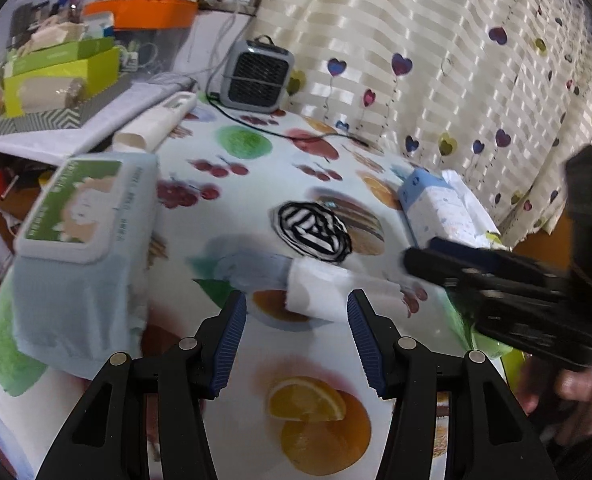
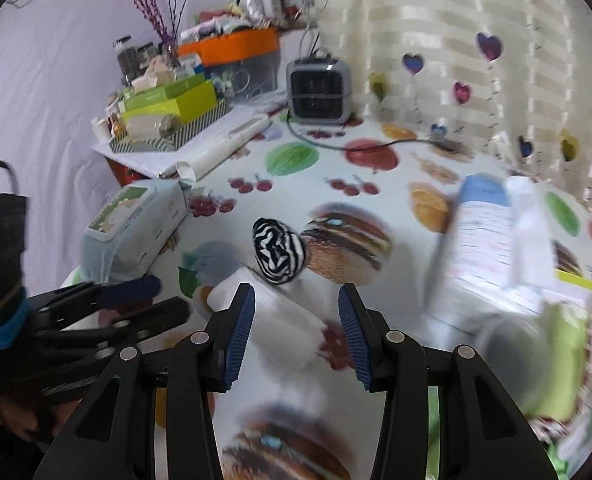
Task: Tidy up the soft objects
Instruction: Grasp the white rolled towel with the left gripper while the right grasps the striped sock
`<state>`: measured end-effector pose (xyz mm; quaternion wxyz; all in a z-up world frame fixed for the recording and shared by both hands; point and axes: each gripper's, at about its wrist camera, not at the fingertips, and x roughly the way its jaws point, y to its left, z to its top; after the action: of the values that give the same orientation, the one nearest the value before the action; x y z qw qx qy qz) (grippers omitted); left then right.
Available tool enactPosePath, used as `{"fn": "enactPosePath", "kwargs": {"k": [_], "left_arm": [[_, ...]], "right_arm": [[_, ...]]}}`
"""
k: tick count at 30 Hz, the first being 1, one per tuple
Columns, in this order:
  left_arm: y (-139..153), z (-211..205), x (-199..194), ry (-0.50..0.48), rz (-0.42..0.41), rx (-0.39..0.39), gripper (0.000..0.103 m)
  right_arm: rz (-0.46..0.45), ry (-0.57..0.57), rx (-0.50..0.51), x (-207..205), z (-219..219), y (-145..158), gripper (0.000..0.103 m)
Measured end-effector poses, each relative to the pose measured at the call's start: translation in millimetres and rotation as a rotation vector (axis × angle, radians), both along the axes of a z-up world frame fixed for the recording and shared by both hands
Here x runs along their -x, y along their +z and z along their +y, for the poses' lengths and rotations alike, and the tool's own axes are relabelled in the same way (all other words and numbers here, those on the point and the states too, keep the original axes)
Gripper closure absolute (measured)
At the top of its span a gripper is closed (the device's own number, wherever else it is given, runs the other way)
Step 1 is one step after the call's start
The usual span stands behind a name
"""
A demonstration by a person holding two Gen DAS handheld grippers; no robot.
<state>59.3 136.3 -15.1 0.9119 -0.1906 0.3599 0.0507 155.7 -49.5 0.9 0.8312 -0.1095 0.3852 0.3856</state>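
A white folded cloth [image 1: 328,292] [image 2: 272,320] lies on the fruit-print tablecloth. A black-and-white striped rolled sock [image 1: 314,230] [image 2: 279,249] lies just beyond it. A pack of wet wipes [image 1: 82,248] [image 2: 136,228] sits at the left. A blue-and-white tissue pack [image 1: 440,208] [image 2: 488,236] sits at the right. My left gripper [image 1: 296,344] is open and empty, just short of the white cloth. My right gripper [image 2: 296,334] is open, with the white cloth between its fingers. Each gripper shows in the other's view, the right [image 1: 496,280] and the left [image 2: 96,320].
A small grey fan heater [image 1: 258,76] [image 2: 320,92] stands at the back with its cable across the table. A cluttered side shelf with green boxes [image 1: 60,76] [image 2: 168,104] and an orange-lidded bin [image 1: 144,12] is at the back left. A heart-print curtain [image 1: 436,60] hangs behind.
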Motion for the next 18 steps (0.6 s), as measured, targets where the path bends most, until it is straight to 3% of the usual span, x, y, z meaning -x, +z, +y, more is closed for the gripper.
{"fn": "enactPosePath", "kwargs": {"k": [15, 16, 17, 18], "left_arm": [[2.8, 18.9, 9.6, 0.031, -0.023, 0.009, 0.051], [2.3, 19.0, 9.4, 0.031, -0.021, 0.010, 0.051], [2.0, 19.0, 9.3, 0.032, -0.020, 0.011, 0.051], [1.7, 18.7, 8.9, 0.032, -0.020, 0.011, 0.051]], "right_arm": [[0.147, -0.004, 0.023, -50.2, 56.7, -44.2, 0.058], [0.160, -0.005, 0.019, -52.2, 58.5, -48.1, 0.064], [0.163, -0.002, 0.020, -52.4, 58.3, -50.0, 0.083], [0.162, 0.001, 0.026, -51.8, 58.3, -50.9, 0.088]]}}
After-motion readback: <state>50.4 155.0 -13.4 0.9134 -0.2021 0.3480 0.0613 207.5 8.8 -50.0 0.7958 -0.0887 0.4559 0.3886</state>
